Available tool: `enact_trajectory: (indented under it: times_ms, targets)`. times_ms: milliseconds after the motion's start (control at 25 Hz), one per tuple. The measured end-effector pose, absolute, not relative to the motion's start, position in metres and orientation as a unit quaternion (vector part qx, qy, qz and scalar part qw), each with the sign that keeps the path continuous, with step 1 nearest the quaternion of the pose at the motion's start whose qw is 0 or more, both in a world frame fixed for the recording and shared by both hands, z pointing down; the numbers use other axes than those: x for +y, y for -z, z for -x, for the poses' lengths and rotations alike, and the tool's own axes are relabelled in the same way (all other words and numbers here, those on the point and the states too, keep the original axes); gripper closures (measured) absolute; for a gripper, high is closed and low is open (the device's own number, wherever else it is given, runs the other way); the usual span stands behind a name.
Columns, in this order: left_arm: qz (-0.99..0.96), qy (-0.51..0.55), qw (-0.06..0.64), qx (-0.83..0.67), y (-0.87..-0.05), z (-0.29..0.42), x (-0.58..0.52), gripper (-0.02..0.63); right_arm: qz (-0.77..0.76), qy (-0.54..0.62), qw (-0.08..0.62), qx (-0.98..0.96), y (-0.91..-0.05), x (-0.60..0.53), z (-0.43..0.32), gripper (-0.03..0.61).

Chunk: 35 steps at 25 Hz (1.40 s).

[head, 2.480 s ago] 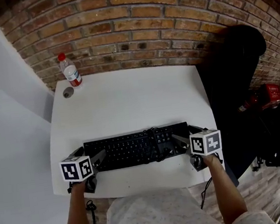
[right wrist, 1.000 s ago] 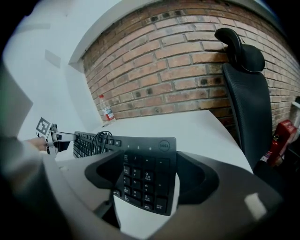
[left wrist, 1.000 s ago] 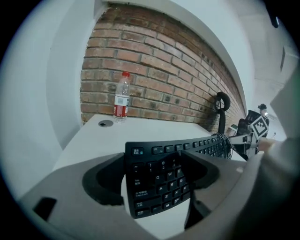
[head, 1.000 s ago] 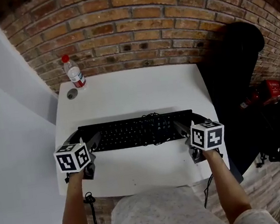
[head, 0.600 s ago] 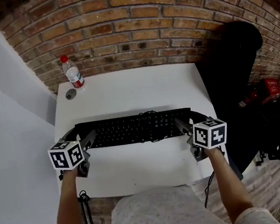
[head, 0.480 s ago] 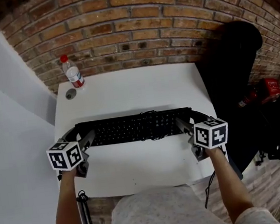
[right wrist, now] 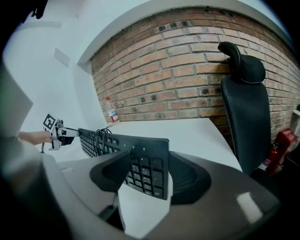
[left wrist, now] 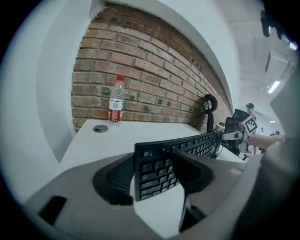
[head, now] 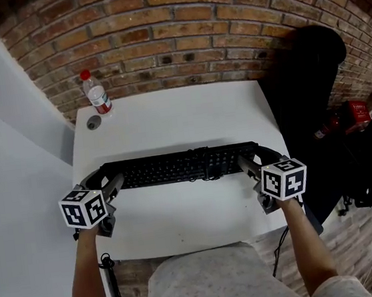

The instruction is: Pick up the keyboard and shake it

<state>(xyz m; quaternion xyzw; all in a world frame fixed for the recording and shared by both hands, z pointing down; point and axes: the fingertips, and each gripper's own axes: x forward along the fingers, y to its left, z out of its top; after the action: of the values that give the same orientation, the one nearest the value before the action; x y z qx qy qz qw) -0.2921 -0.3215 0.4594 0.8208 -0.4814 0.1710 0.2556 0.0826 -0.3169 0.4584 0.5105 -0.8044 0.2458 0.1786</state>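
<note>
The black keyboard (head: 175, 167) is held up over the white table (head: 169, 123), gripped by both ends and tipped so its keys face me. My left gripper (head: 107, 182) has the Esc end (left wrist: 151, 169) between its jaws, which are closing on it, pads against its edges. My right gripper (head: 253, 160) pinches the number-pad end (right wrist: 147, 174) the same way, jaws also closing. The keyboard's cable (head: 208, 167) lies coiled on the keys.
A water bottle with a red cap (head: 97, 95) stands at the table's far left corner beside a round cable hole (head: 92, 123). A black office chair (head: 310, 89) stands right of the table, with a red fire extinguisher (head: 351, 116) beyond it. A brick wall runs behind.
The keyboard has come up off the table's front part and moved away from me, tipping more edge-on. Both grippers rose with it.
</note>
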Motion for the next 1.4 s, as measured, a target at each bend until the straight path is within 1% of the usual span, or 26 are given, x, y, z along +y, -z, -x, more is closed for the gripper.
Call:
enact_trajectory:
  times_ms: [360, 1000, 1400]
  targets:
    - [-0.831, -0.171, 0.248, -0.468, -0.457, 0.295, -0.304, 0.364, -0.53, -0.232, 0.178, -0.796, -0.458, -0.297, -0.08, 0.31]
    - [-0.837, -0.208, 0.227, -0.452, -0.457, 0.296, -0.264, 0.362, -0.563, -0.202, 0.192, -0.778, -0.456, -0.253, -0.078, 0.307]
    - [-0.831, -0.238, 0.21, -0.458, -0.464, 0.293, -0.232, 0.36, -0.555, -0.187, 0.2, -0.786, -0.462, -0.232, -0.081, 0.311]
